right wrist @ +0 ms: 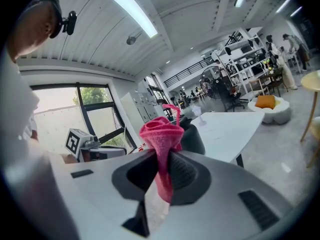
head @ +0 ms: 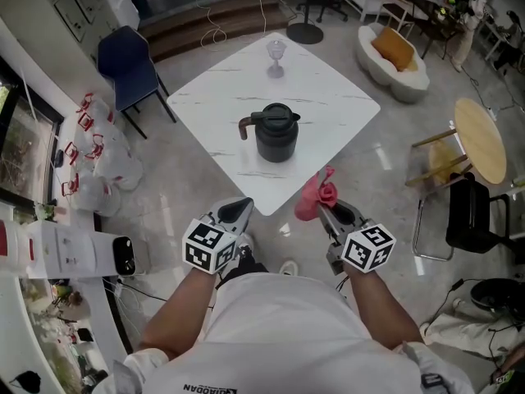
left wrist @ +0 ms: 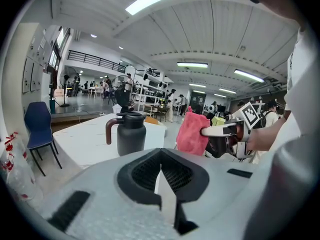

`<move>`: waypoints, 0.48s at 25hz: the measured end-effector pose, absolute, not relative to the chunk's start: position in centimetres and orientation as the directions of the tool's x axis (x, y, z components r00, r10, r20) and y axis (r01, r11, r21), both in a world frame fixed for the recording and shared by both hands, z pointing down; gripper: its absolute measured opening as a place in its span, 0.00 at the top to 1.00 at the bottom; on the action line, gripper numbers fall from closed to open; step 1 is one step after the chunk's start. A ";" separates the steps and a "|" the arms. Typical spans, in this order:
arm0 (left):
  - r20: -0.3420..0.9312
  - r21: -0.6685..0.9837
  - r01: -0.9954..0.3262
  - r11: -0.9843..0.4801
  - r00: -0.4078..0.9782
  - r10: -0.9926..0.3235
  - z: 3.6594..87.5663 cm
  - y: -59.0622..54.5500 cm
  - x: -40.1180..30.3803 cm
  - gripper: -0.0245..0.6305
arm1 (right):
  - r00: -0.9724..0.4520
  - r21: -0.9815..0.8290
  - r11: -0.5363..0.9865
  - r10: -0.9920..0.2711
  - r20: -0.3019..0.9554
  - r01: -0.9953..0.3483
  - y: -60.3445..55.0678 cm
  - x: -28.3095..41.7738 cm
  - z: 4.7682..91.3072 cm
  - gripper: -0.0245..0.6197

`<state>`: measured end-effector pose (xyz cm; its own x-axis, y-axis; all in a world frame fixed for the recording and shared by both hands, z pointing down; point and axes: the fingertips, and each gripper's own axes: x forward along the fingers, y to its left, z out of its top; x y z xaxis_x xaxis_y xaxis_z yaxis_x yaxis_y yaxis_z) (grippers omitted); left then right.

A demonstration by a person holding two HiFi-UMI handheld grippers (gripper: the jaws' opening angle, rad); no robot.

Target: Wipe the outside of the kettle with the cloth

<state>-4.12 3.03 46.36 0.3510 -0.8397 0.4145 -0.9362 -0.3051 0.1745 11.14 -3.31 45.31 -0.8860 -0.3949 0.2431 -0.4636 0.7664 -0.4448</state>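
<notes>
A dark grey kettle (head: 276, 134), a matte cylinder with a curved brown handle and a flat lid, stands upright on a white, marble-veined square bench (head: 336, 89). It sits ahead of both tools, well apart from them. The right hand-held gripper (head: 325, 209) is clamped on a pink cloth (head: 316, 195). The fuzzy fabric bunches into a soft rosette above the ribbed black pads, with a tail hanging below. The left hand-held gripper (head: 241, 208) has its jaws pressed together with nothing between them.

Both bare forearms reach forward side by side, each tool tilted slightly down toward the bench's near corner. A clear stemmed glass (head: 276, 57) stands beyond the kettle, near the far corner. The floor (head: 197, 195) is polished grey stone. A blue chair (head: 127, 68) stands far off to the left hand-held gripper's left.
</notes>
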 end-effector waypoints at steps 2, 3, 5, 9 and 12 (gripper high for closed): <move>0.414 0.175 -0.936 -0.305 0.351 -0.840 46.2 3.0 -4.2 0.96 | -0.885 -0.448 0.764 -0.397 0.242 -0.465 -3.3 11.1 45.2 0.87; 0.413 0.175 -0.936 -0.305 0.350 -0.841 46.1 3.0 -4.2 0.96 | -0.885 -0.448 0.763 -0.398 0.242 -0.466 -3.3 11.1 45.2 0.87; 0.411 0.172 -0.937 -0.305 0.350 -0.842 46.0 3.0 -4.3 0.96 | -0.884 -0.448 0.763 -0.399 0.242 -0.467 -3.4 11.1 45.2 0.87; 0.408 0.174 -0.936 -0.305 0.350 -0.843 46.0 2.9 -4.4 0.96 | -0.884 -0.450 0.761 -0.400 0.241 -0.467 -3.4 11.1 45.3 0.87; 0.408 0.174 -0.936 -0.306 0.351 -0.843 46.0 2.9 -4.3 0.96 | -0.884 -0.451 0.760 -0.400 0.243 -0.468 -3.4 11.1 45.4 0.87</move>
<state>-4.33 2.92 46.00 0.3511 -0.8430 0.4076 -0.9361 -0.3056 0.1742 11.06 -3.40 45.38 -0.8838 -0.3996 0.2434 -0.4679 0.7599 -0.4511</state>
